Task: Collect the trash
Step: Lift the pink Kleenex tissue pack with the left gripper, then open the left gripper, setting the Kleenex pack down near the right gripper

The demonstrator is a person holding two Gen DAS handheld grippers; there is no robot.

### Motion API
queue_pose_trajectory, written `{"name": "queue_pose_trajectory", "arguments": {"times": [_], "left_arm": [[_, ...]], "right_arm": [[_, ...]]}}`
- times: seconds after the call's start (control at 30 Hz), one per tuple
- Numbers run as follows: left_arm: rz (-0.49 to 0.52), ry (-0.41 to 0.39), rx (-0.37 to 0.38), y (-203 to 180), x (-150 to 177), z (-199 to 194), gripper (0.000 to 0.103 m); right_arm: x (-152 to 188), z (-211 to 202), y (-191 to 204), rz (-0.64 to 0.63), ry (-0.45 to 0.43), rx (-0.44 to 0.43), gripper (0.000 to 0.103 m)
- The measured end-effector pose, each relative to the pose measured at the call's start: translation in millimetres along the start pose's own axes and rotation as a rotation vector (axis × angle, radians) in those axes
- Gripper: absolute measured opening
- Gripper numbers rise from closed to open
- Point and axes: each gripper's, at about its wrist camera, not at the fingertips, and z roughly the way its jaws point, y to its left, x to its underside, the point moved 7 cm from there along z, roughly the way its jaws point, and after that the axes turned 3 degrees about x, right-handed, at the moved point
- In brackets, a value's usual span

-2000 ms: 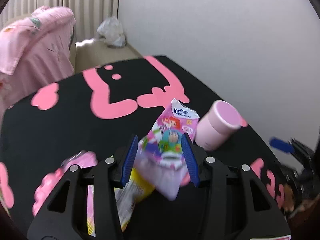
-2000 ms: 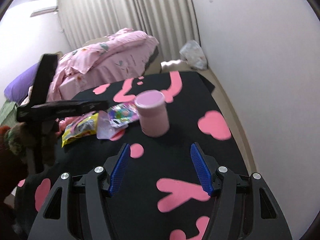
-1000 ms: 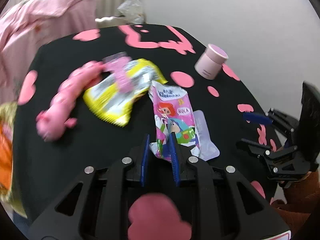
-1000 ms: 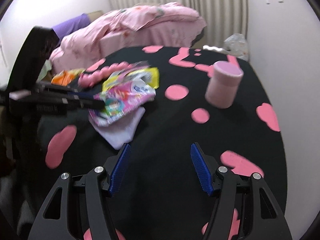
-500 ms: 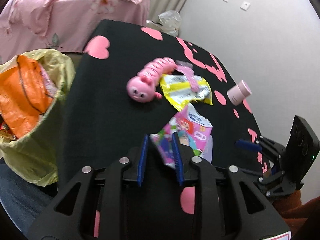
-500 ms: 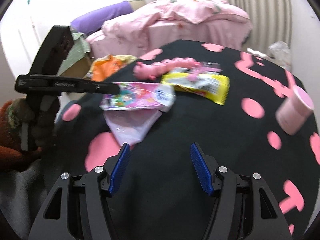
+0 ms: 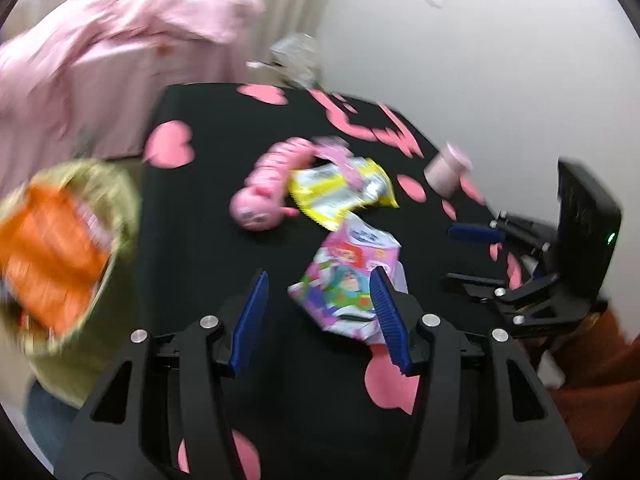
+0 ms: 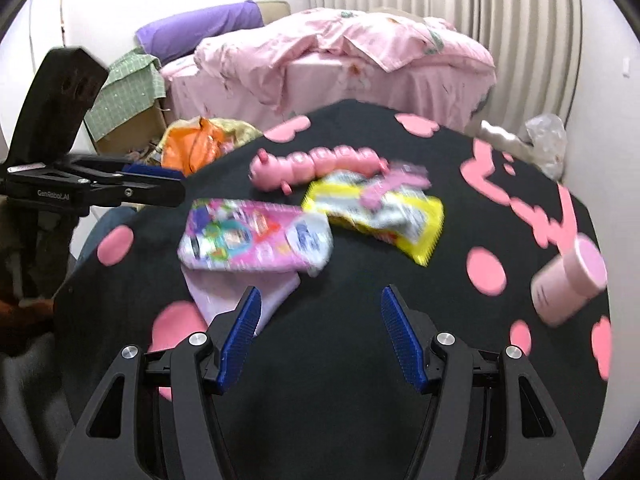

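Left gripper [image 7: 318, 316], jaws opening, releases the tissue pack [image 7: 348, 280] short of the trash bag [image 7: 76, 248]; right gripper [image 8: 320, 334] waits apart, empty.

Pink tissue pack [image 8: 256, 236], seemingly flat on black table [image 8: 340, 380]

Bare black tabletop [image 8: 344, 360] lies before the right tongs [image 8: 320, 336]; tissue pack [image 8: 256, 236] crowds the left.
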Motion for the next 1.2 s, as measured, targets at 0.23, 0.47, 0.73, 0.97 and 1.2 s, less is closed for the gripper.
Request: {"name": "queue_pose_trajectory", "arguments": {"times": [0.23,0.47,0.73,0.97,1.2], "left_arm": [[0.168,0.146,-0.057,-28.9,-9.4,65.6,0.051],[-0.009,0.108,-0.02,-13.5,-11.3,55.7,0.016],[-0.186,-0.054,-0.068,32.9,-8.8,-8.3,0.011],[-0.276,-0.031,-0.069,60.0,21.6,-15.5,0.012],[-0.276,-0.035,-0.064,58.6,25.9,-12.4,0.025]], "right_arm": [[38.5,-10.8,-16.3,0.077,0.041,0.017,0.06],[38.9,-6.4,-4.7,0.069,0.018,-0.056,0.06],[30.3,19.9,42.3,-0.131,0.08,-0.146,0.06],[7.1,35.3,41.3,-0.154,0.061,-0.08,0.06],[-6.4,38.7,28.5,0.005,0.026,-0.186,0.049]]}}
